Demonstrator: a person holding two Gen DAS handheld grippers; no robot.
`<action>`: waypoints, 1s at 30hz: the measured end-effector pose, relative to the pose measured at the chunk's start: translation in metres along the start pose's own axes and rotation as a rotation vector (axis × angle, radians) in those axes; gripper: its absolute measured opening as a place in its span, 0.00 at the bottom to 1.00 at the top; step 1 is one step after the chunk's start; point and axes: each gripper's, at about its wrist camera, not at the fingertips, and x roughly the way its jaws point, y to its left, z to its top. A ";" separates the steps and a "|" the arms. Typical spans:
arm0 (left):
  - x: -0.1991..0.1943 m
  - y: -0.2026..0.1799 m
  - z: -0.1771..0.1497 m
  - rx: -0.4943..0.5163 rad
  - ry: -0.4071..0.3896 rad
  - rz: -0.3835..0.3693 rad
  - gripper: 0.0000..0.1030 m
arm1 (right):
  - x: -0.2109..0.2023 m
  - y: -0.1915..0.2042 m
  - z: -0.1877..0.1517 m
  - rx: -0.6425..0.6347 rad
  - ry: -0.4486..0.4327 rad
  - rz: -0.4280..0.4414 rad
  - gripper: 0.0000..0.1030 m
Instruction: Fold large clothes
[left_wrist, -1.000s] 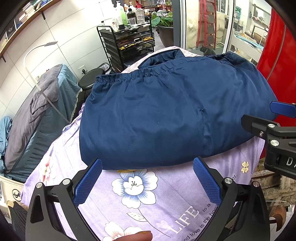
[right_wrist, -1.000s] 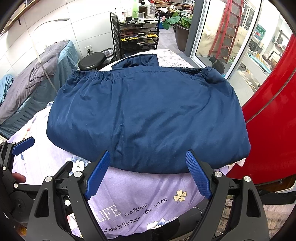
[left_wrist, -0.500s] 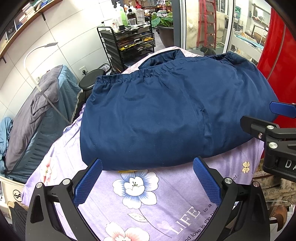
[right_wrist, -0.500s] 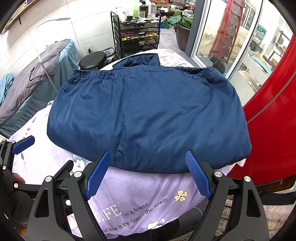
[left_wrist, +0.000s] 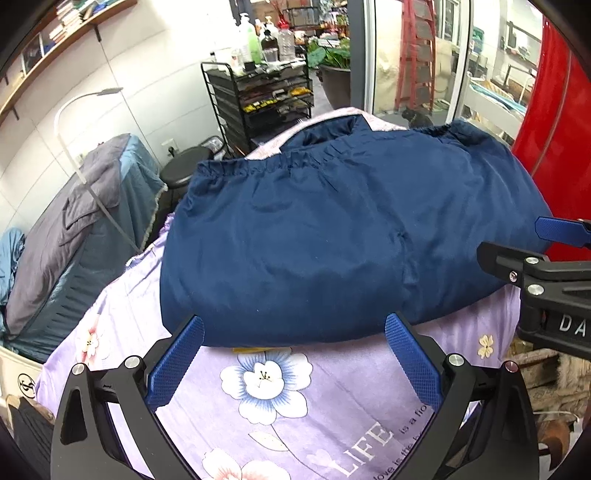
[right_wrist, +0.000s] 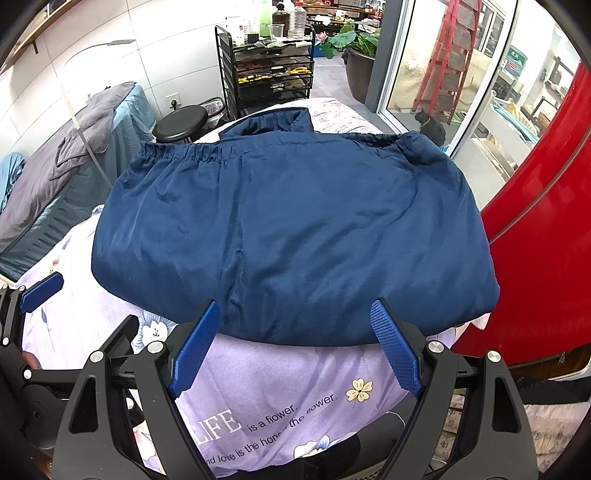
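Two grippers hover side by side over one table. The left gripper (left_wrist: 293, 360) has its blue fingers spread wide, holding nothing, tips just short of the near edge of one folded navy garment (left_wrist: 332, 236). The right gripper (right_wrist: 295, 347) is spread equally wide and empty, tips at the same edge. The garment lies flat on a lilac flowered cloth (right_wrist: 280, 373), elastic hem on the far side.
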 end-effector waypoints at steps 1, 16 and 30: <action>0.000 -0.001 0.000 0.007 0.004 0.003 0.94 | 0.000 0.000 0.000 0.000 0.001 0.001 0.81; 0.004 0.000 -0.002 -0.010 0.034 -0.010 0.94 | 0.002 0.002 -0.002 -0.002 0.007 0.003 0.81; 0.005 0.000 -0.003 -0.009 0.045 -0.009 0.94 | 0.001 0.002 -0.002 -0.004 0.008 0.003 0.81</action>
